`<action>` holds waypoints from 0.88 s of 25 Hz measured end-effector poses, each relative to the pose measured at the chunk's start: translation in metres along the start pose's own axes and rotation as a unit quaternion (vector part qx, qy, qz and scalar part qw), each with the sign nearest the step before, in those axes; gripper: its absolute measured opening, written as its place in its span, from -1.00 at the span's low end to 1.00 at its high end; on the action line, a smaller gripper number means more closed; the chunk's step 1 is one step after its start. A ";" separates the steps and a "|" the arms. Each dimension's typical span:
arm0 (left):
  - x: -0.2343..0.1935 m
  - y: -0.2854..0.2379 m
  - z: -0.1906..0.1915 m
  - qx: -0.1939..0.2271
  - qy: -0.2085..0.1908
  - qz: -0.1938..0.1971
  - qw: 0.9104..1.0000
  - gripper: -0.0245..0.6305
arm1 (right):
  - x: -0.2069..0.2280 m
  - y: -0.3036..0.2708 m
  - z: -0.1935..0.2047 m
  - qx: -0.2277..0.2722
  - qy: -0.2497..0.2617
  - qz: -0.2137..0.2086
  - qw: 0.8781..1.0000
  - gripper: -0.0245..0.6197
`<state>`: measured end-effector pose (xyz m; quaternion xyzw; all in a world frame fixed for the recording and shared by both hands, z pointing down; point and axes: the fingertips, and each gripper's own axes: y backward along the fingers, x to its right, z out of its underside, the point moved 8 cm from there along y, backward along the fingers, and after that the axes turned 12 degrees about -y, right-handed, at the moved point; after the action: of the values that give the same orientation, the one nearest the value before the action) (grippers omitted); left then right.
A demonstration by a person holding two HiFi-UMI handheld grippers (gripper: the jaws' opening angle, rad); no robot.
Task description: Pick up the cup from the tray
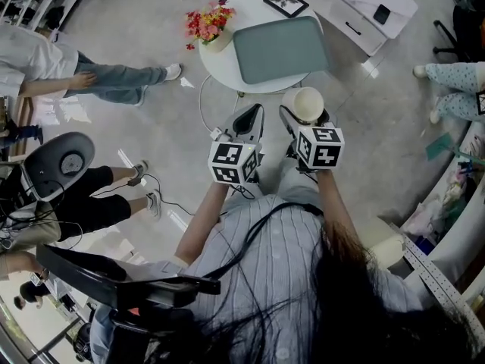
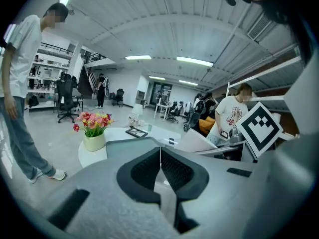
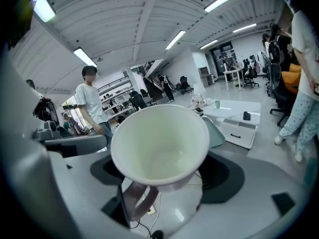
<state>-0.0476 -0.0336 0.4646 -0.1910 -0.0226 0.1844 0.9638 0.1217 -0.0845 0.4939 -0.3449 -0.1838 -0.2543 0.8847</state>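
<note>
A cream cup (image 1: 303, 103) is held in the air by my right gripper (image 1: 305, 118), which is shut on it, off the near side of the round white table (image 1: 227, 67). In the right gripper view the cup (image 3: 160, 144) fills the middle, its mouth toward the camera, and it is empty. The grey-green tray (image 1: 280, 49) lies bare on the table, and its edge shows behind the cup (image 3: 215, 133). My left gripper (image 1: 248, 123) hangs beside the right one, shut on nothing. Its dark pads (image 2: 174, 169) meet, with the tray (image 2: 130, 146) beyond them.
A vase of red and yellow flowers (image 1: 208, 25) and a framed picture (image 1: 286, 1) stand on the table. A white low cabinet (image 1: 364, 6) is behind it. People stand and sit at left (image 1: 91, 78) and right (image 1: 455, 82); a chair (image 1: 61, 161) and floor cables (image 1: 201, 108) are near.
</note>
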 end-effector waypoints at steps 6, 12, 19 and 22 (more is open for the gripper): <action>-0.013 0.048 0.017 0.010 -0.001 0.017 1.000 -0.88 | -0.041 0.017 0.035 0.013 -0.008 0.013 1.000 0.34; -0.028 0.087 0.033 0.016 -0.012 0.050 0.999 -0.88 | -0.083 0.030 0.070 0.025 -0.023 0.030 0.999 0.34; -0.035 0.119 0.044 0.030 -0.017 0.075 0.997 -0.88 | -0.116 0.050 0.100 0.037 -0.029 0.046 0.998 0.34; -0.034 0.129 0.048 0.036 -0.017 0.083 0.996 -0.88 | -0.126 0.057 0.110 0.040 -0.028 0.049 0.998 0.34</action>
<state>-0.1299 0.0821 0.4616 -0.1545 -0.0168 0.2682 0.9508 0.0370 0.0693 0.4778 -0.3247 -0.2011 -0.1937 0.9036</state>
